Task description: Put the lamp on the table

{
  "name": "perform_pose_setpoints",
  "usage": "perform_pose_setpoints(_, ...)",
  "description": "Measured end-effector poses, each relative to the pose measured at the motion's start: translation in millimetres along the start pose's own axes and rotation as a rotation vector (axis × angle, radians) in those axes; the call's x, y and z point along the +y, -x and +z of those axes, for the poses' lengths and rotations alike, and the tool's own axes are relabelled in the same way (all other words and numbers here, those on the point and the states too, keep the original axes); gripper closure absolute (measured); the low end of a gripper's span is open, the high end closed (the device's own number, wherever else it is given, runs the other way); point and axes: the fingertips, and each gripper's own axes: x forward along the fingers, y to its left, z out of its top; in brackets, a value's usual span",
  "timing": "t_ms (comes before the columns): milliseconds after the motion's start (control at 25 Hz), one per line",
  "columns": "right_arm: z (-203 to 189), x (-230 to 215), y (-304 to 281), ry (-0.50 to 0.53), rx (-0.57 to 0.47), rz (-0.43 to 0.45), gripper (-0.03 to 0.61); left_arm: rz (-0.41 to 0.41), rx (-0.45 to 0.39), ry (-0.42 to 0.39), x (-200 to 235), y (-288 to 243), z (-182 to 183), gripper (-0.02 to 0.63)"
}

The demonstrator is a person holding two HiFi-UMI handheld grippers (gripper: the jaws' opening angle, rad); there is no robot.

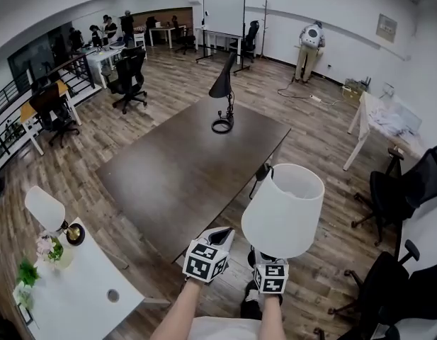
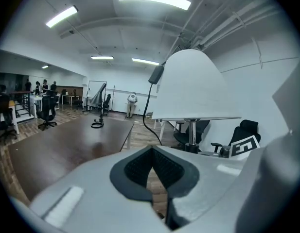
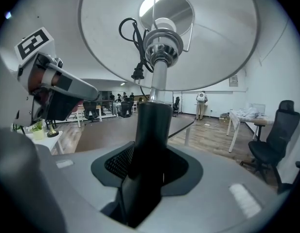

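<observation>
The lamp point(image 1: 283, 208) has a white shade and a black stem, and it is held upright in the air off the near right corner of the dark brown table point(image 1: 183, 168). My right gripper point(image 1: 270, 263) is below the shade, shut on the stem point(image 3: 152, 125). The lamp's black cord point(image 3: 132, 47) is coiled up under the shade point(image 3: 164, 33). My left gripper point(image 1: 219, 235) hovers just left of the lamp at the table's near edge. Its jaws are shut with nothing between them point(image 2: 152, 176). From the left gripper view the shade point(image 2: 196, 89) shows to the right and the table point(image 2: 57, 144) stretches ahead.
A black desk lamp point(image 1: 223, 98) stands at the table's far end. A white desk point(image 1: 83, 296) with a small lamp and plants is at the lower left. Black office chairs point(image 1: 399, 190) and a white table point(image 1: 388, 119) are on the right. A person point(image 1: 311, 44) stands at the far wall.
</observation>
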Motion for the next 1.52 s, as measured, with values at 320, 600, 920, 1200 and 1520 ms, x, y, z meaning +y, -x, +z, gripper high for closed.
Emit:
perform_pose_setpoints(320, 26, -24, -65, 0.019, 0.003, 0.108, 0.39, 0.064, 0.002, 0.004, 20, -65, 48, 0.614)
perform_pose_setpoints(600, 60, -45, -117, 0.094, -0.01, 0.199, 0.39, 0.163, -0.025, 0.046, 48, -100, 71, 0.614)
perform_pose_setpoints(920, 81, -46, -171, 0.149, -0.015, 0.337, 0.391, 0.319, -0.052, 0.143, 93, -115, 73, 0.614)
perform_pose_setpoints(1200, 119, -22, -213, 0.236, -0.055, 0.487, 0.391, 0.454, -0.074, 0.211, 122, -102, 62, 0.614)
perform_pose_setpoints(1520, 131, 23, -248, 0.292, -0.086, 0.61, 0.39, 0.558, -0.091, 0.245, 140, -82, 55, 0.614)
